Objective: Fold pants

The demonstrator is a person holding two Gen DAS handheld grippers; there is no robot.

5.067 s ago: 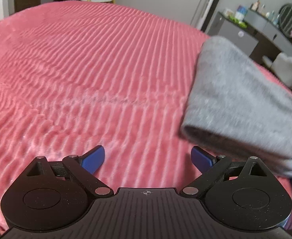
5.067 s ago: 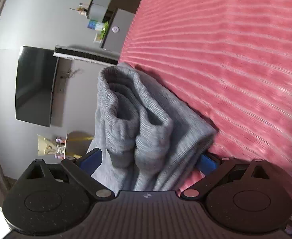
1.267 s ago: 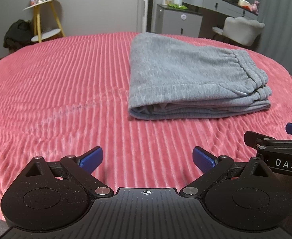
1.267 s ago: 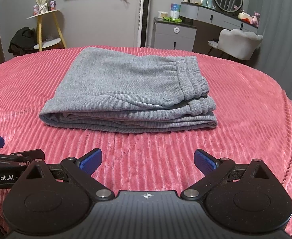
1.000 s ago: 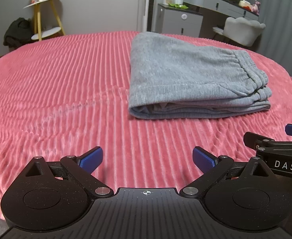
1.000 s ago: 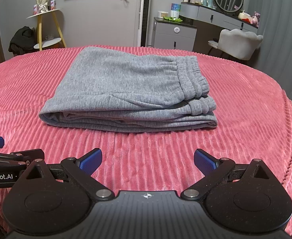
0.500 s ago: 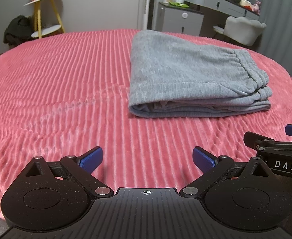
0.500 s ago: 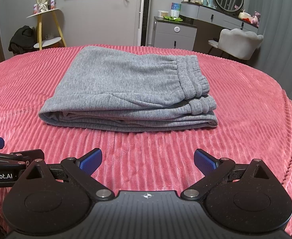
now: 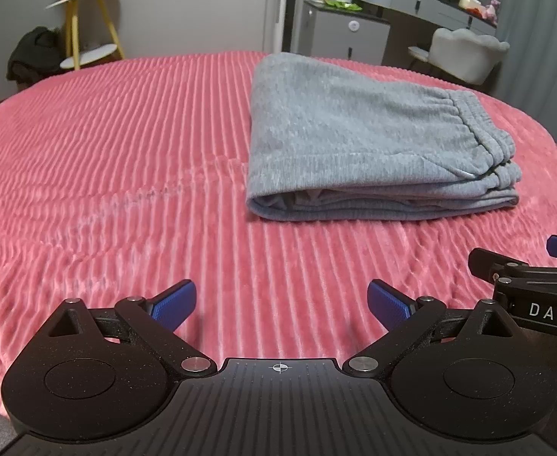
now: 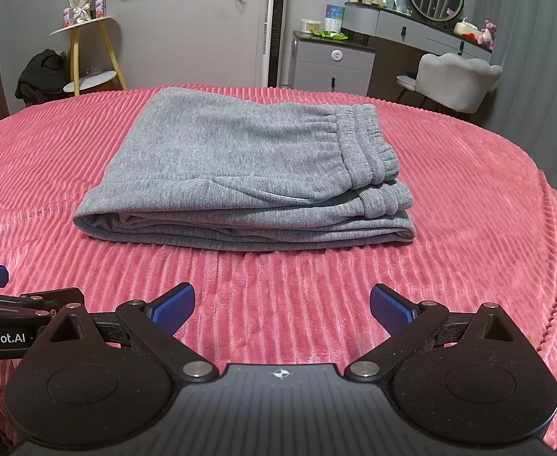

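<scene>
Gray pants point(image 10: 240, 174) lie folded in compact stack on pink ribbed bedspread point(image 9: 107, 159), waistband on right side. Left gripper point(image 9: 281, 302) spread wide, empty. Right gripper point(image 10: 282, 304) likewise, well short of stack. Fold looks finished; nothing obvious left.

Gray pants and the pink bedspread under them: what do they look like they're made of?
The gray pants look like a soft, matte ribbed knit, likely fleece or sweatshirt cotton: fine vertical ribs, a gathered elastic waistband and thick rounded folds. The pink bedspread looks like plush corduroy-style fleece: raised parallel ridges with a slight sheen. Exact fibres can't be told from the pictures.
</scene>
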